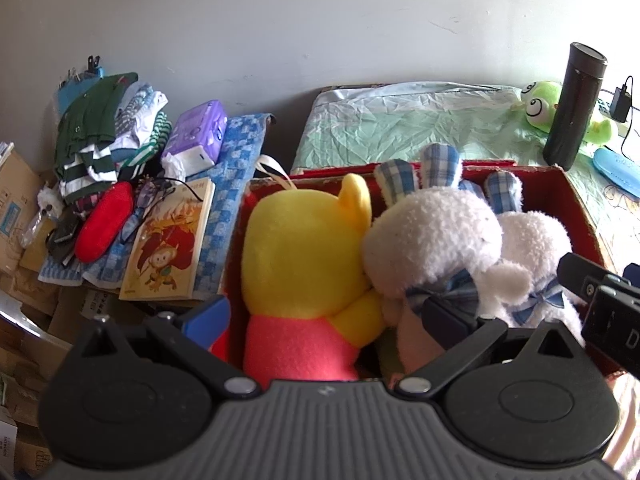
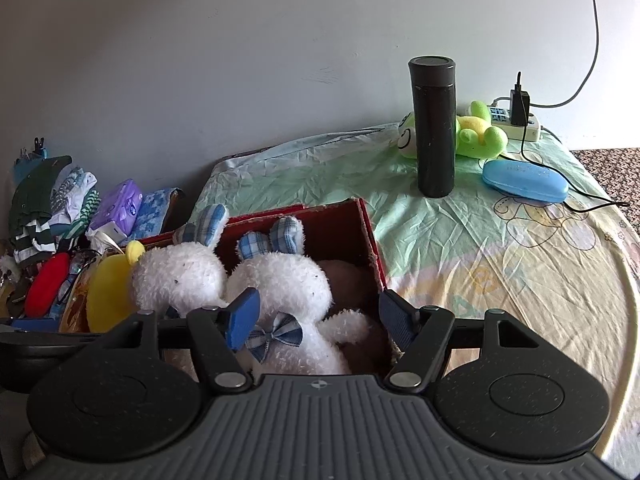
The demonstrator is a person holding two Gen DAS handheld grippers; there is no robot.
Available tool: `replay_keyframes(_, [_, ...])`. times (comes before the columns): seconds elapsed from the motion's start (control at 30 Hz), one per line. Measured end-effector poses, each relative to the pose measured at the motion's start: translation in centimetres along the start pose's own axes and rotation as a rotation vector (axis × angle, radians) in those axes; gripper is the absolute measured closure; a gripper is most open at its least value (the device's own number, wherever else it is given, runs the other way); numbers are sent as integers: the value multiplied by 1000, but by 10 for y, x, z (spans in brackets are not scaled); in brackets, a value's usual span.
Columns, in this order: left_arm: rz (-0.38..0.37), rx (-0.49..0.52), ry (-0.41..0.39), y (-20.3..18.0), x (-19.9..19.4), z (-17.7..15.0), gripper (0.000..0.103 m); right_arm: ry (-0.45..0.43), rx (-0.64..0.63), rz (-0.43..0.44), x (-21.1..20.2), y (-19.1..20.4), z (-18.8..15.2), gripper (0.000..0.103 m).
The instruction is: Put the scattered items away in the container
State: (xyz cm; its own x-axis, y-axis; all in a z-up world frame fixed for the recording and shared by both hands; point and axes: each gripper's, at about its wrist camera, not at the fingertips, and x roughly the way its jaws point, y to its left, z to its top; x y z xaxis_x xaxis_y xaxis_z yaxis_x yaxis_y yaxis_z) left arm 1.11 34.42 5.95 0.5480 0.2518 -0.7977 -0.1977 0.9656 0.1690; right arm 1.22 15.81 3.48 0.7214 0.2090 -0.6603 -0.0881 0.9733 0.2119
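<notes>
A red cardboard box (image 1: 576,200) stands on the bed and holds a yellow bear plush in a red shirt (image 1: 296,248) and two white bunnies with blue plaid ears (image 1: 432,236). My left gripper (image 1: 328,316) hovers open over the box, its fingers standing wide on either side of the bear's body. My right gripper (image 2: 318,320) is open too, over the right-hand bunny (image 2: 288,280), which lies on a brown plush (image 2: 352,280) inside the box (image 2: 340,232). A green frog plush (image 2: 476,132) lies on the sheet behind a black flask (image 2: 434,128).
A blue glasses case (image 2: 524,180) and a power strip with charger and cables (image 2: 520,120) sit at the back right. Left of the box are a picture book (image 1: 168,240), a red pouch (image 1: 104,228), a purple tissue pack (image 1: 196,136) and folded clothes (image 1: 100,136).
</notes>
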Motion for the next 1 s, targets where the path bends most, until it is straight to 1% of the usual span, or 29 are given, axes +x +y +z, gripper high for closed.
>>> replay_keyframes(0.13, [3, 5, -1, -5, -4, -5, 1, 2, -8, 9, -3, 2, -2, 33])
replay_keyframes(0.27, [-4, -11, -1, -4, -7, -8, 1, 4, -12, 4, -5, 2, -6, 34])
replay_keyframes(0.77, [24, -21, -27, -4, -14, -15, 1, -6, -10, -19, -8, -1, -8, 34])
replay_keyframes(1.0, [5, -17, -35, -2, -14, -15, 1, -9, -23, -36, -8, -1, -9, 34])
